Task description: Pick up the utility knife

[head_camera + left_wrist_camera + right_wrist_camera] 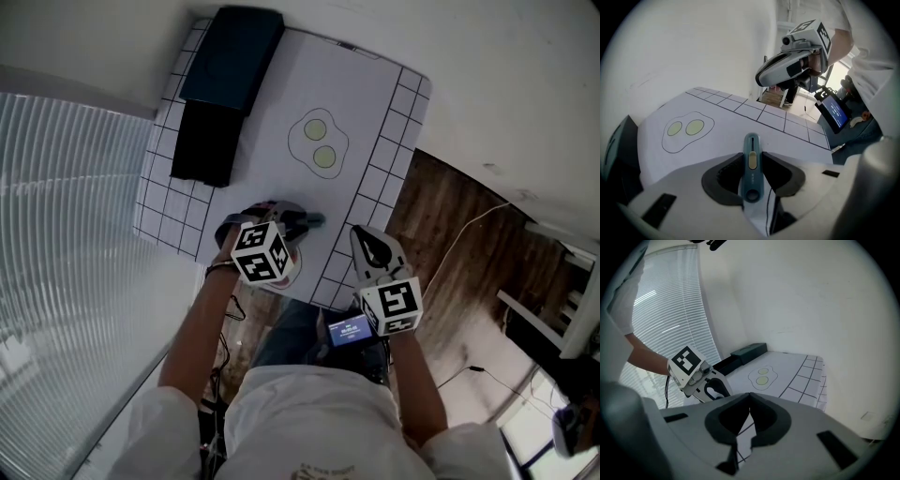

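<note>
The teal utility knife (751, 143) with a yellow slider lies on the white mat near the table's front edge, pointing away from me. My left gripper (752, 161) points steeply down over it, and both black pads press against the knife's sides. In the head view the knife's tip (313, 221) sticks out beyond the left gripper (286, 219). My right gripper (367, 240) hovers to the right of it, above the table's front corner. Its jaws (750, 397) meet at the tips with nothing between them.
The white mat (394, 141) has a grid border and a drawn outline with two yellow-green circles (319, 142). A dark box (230, 56) and a black one (206, 141) lie at the back left. Window blinds (56, 234) stand left; wooden floor (441, 216) lies right.
</note>
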`<action>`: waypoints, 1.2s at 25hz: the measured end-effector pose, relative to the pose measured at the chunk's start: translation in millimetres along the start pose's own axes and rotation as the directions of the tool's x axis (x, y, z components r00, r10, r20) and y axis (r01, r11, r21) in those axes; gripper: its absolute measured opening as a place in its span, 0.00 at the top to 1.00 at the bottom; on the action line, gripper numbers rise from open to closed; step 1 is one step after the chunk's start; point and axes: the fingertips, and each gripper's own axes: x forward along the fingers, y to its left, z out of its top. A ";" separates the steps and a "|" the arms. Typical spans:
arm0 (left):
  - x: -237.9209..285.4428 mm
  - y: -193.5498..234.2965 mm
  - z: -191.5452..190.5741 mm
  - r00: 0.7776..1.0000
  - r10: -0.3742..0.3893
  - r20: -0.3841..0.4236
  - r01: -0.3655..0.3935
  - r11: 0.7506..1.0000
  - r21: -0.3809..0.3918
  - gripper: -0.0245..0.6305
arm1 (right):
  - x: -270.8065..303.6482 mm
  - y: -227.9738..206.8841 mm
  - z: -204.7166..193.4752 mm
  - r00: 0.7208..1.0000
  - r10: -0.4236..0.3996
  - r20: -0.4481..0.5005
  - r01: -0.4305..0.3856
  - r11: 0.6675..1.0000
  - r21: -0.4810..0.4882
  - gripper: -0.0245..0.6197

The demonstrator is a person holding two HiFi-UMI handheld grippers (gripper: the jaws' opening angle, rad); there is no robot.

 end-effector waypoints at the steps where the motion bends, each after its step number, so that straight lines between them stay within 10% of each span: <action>1: -0.1 0.2 0.1 1.000 0.001 0.001 -0.001 1.000 -0.003 0.75 | -0.6 -0.2 0.6 1.000 -0.001 0.000 0.001 1.000 0.001 0.95; 15: -24.4 -13.6 25.4 0.987 0.117 0.110 -0.103 0.987 -0.125 0.76 | -28.4 -7.4 17.5 0.999 -0.036 0.038 0.037 0.999 -0.026 0.95; 30: -123.8 -18.7 57.4 0.898 0.372 0.236 -0.318 0.919 -0.235 0.76 | -63.9 20.8 59.8 0.992 -0.006 0.130 0.016 0.997 -0.077 0.95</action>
